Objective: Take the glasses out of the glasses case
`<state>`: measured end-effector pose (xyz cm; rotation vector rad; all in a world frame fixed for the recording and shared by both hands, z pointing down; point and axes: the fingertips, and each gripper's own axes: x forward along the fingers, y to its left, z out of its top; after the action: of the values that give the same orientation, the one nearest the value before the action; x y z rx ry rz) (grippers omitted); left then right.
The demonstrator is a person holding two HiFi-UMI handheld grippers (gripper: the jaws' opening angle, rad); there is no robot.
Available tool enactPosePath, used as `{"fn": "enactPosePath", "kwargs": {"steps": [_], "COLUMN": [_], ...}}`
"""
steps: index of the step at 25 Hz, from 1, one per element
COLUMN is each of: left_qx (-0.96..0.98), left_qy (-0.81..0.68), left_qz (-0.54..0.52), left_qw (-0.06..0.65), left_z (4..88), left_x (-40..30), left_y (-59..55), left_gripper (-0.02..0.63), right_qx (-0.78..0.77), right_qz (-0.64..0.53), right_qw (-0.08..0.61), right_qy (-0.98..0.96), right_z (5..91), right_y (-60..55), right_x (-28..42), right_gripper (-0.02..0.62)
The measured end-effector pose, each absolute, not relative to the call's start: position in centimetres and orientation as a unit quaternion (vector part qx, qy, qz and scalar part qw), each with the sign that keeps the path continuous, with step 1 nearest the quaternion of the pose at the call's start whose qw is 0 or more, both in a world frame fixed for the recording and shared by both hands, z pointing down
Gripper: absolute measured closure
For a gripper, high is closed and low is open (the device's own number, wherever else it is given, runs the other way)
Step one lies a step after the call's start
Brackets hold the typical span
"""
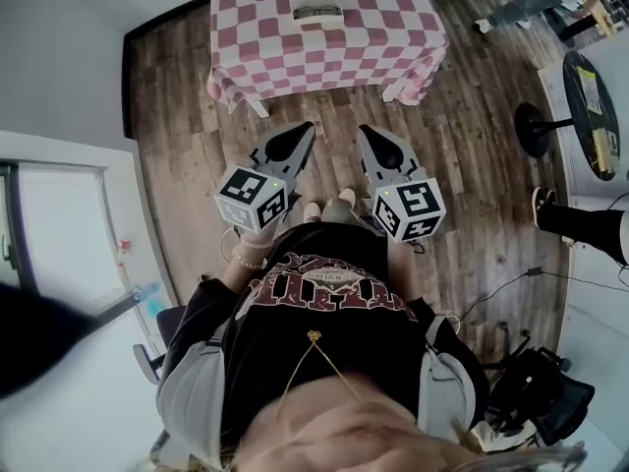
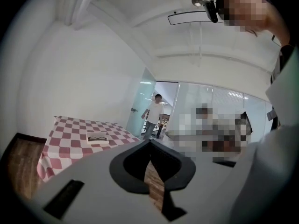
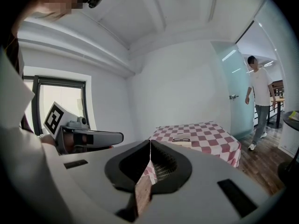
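Head view, looking steeply down: the wearer stood on a wooden floor and held the left tool and the right tool side by side in front of the body. Each carried its marker cube at the rear, and both pointed toward a bench draped in a pink-and-white checked cloth. The bench stood well apart from both tools, with bare floor between. On the cloth, about midway across the bench's width, lay the glasses case, pale and open at the top, with the dark-framed glasses resting inside it. Left gripper view: the jaws of the left tool met tip to tip and held nothing; only a sliver of floor showed through the slit behind the tips. The case and glasses appeared on the bench far beyond the jaws and to their left. A second person stood by a glass door in the background. Right gripper view: the jaws of the right tool were likewise closed on nothing, and the left tool showed alongside. The case with the glasses sat on the bench — untouched by either tool.
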<state>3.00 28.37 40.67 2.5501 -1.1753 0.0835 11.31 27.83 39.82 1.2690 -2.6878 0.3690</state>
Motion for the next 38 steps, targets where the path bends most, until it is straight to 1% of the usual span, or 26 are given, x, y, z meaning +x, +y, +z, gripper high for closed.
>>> {"fn": "enactPosePath", "kwargs": {"steps": [7, 16, 27, 38], "left_qx": [0.891, 0.886, 0.873, 0.856], "left_qy": [-0.416, -0.428, -0.456, -0.487], "left_qz": [0.011, 0.01, 0.013, 0.015], "left_qw": [0.18, 0.179, 0.175, 0.172], "left_z": [40.8, 39.6, 39.8, 40.1], "left_x": [4.3, 7.0, 9.7, 8.6], "left_y": [24.7, 19.4, 15.9, 14.8], "left_gripper": [0.598, 0.598, 0.598, 0.598], "right_qx": [0.408, 0.375, 0.349, 0.326], "right_qz": [0.125, 0.117, 0.11, 0.118], "right_qw": [0.081, 0.087, 0.088, 0.092], "right_qy": [-0.901, -0.915, -0.926, -0.934], "right_z": [39.7, 38.3, 38.5, 39.4], "right_y": [24.1, 18.2, 13.9, 12.1], "right_x": [12.2, 13.9, 16.7, 16.6], "right_gripper": [0.575, 0.575, 0.575, 0.575]}}
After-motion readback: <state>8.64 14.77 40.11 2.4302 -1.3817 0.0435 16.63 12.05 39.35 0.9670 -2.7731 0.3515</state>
